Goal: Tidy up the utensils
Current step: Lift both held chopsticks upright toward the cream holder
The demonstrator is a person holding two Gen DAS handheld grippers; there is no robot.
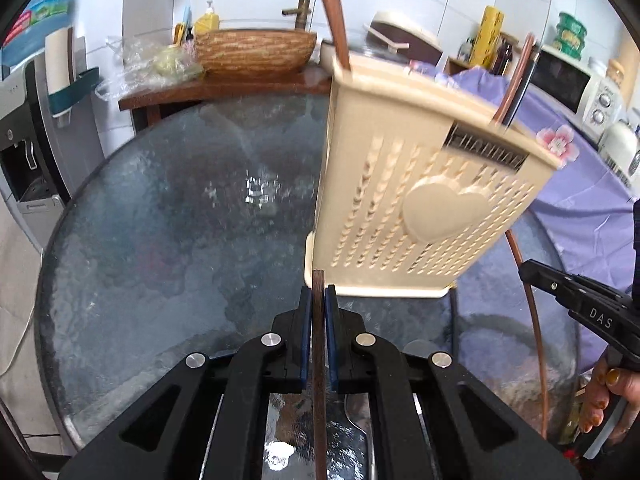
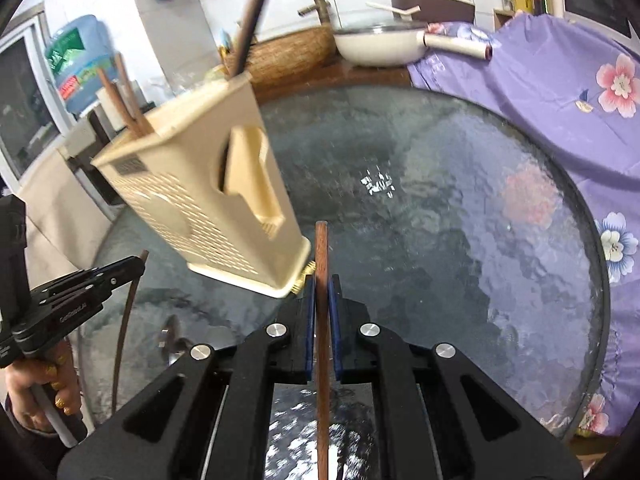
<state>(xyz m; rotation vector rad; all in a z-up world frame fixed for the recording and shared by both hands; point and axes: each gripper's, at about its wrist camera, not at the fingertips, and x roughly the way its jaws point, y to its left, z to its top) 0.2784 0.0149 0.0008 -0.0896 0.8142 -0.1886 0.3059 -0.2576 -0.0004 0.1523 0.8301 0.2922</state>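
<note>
Both cameras ride low over the round glass table (image 1: 160,240), each looking forward along its own blue-padded fingers toward the tiled wall. The left wrist view sits close to the cream utensil holder (image 1: 420,200), seeing its heart-embossed face on the right. The right wrist view has the same holder (image 2: 208,200) on its left. Both share the table, holder, woven basin (image 1: 256,50) and faucet (image 2: 318,4).

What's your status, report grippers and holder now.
Left gripper shut on dark wooden utensil handle. Right gripper shut on brown wooden handle. Cream utensil holder upright on glass table, handles already inside. Nothing blocking.
</note>
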